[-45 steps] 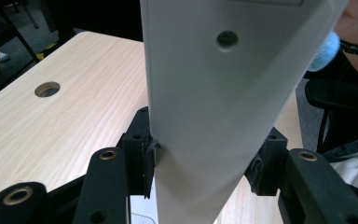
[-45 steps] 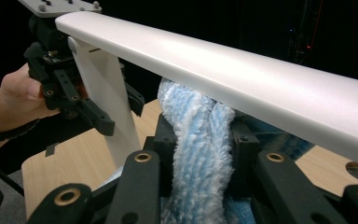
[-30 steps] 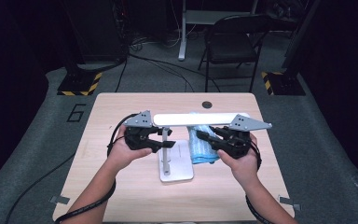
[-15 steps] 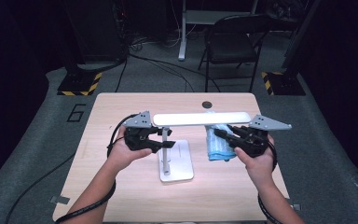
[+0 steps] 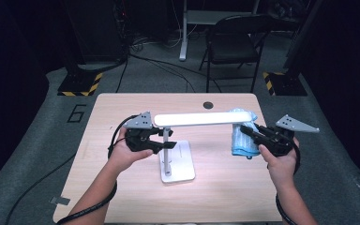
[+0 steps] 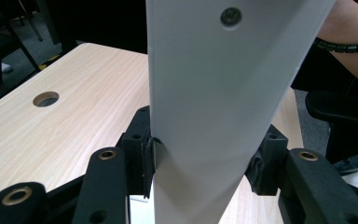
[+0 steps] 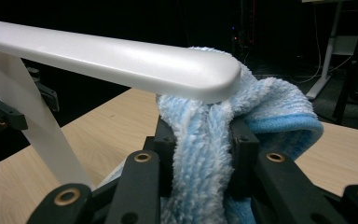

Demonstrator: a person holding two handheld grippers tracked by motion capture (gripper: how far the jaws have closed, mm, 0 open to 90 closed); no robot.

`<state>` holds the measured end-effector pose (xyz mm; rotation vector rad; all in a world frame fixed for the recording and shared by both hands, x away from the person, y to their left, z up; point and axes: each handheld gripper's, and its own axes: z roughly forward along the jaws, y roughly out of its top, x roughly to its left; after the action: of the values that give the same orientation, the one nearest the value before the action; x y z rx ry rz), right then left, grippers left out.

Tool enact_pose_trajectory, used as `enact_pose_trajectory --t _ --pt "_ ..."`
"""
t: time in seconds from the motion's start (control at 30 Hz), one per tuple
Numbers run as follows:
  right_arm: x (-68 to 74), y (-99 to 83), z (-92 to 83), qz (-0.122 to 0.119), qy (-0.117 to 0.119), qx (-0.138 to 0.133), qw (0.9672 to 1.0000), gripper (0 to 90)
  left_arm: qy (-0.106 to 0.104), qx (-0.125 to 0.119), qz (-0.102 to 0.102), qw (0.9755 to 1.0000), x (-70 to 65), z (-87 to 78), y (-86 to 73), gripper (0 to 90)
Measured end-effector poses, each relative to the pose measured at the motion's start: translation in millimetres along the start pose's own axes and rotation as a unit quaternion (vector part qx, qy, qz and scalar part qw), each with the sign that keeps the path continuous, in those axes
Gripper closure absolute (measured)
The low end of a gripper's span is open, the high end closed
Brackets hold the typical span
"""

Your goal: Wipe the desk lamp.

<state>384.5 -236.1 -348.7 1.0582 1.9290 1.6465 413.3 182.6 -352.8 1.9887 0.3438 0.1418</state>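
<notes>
A white desk lamp stands on the wooden table, with its flat base (image 5: 180,164) near the middle and its lit head bar (image 5: 201,118) level above it. My left gripper (image 5: 165,142) is shut on the lamp's upright post (image 6: 205,116), and its pads press both sides. My right gripper (image 5: 244,132) is shut on a fluffy blue cloth (image 5: 243,143). In the right gripper view the cloth (image 7: 270,107) bunches up between the jaws and touches the underside of the bar's rounded right end (image 7: 200,74).
A round cable hole (image 5: 208,105) sits near the table's far edge. A black folding chair (image 5: 234,44) stands behind the table. Yellow-and-black striped stand feet (image 5: 80,86) rest on the floor at the back left and right.
My right gripper has slid to the right with the blue cloth, from the middle of the lamp head to its right end. The left gripper has stayed on the post.
</notes>
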Motion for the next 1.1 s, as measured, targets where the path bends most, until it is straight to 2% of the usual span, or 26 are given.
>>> enact_pose_trajectory --t 0.17,0.27,0.4,0.57,0.67,0.83,0.93,1.1 --pt "6.3 1.9 5.1 -0.004 0.009 0.001 1.0000 70.2 -0.004 0.004 0.000 1.0000 0.8 -0.3 0.4 51.8" --pt "18.9 5.7 12.1 -0.019 0.019 0.003 0.9996 70.2 -0.004 0.003 0.000 1.0000 0.9 -0.2 0.3 51.8" --pt "42.6 11.6 27.3 -0.039 0.050 0.009 0.9980 70.1 -0.002 0.001 -0.001 1.0000 0.4 -0.1 -0.2 51.8" --pt "74.0 17.5 48.6 -0.058 0.098 0.015 0.9933 70.1 -0.001 0.001 -0.001 1.0000 -0.1 0.2 -0.3 51.7" --pt "81.2 19.5 55.0 -0.070 0.113 0.017 0.9910 70.1 -0.001 0.001 -0.001 1.0000 0.2 0.0 -0.3 51.8" --pt "70.6 17.9 51.2 -0.065 0.126 0.015 0.9898 70.1 -0.003 0.001 0.002 1.0000 0.6 0.5 -0.3 51.8" --pt "53.9 14.4 41.5 -0.058 0.112 0.013 0.9920 70.1 -0.007 0.002 0.000 1.0000 1.8 0.6 0.1 51.7" --pt "16.2 7.7 18.2 -0.017 0.082 0.005 0.9965 70.2 -0.002 0.001 -0.001 1.0000 0.8 1.3 0.0 51.8"
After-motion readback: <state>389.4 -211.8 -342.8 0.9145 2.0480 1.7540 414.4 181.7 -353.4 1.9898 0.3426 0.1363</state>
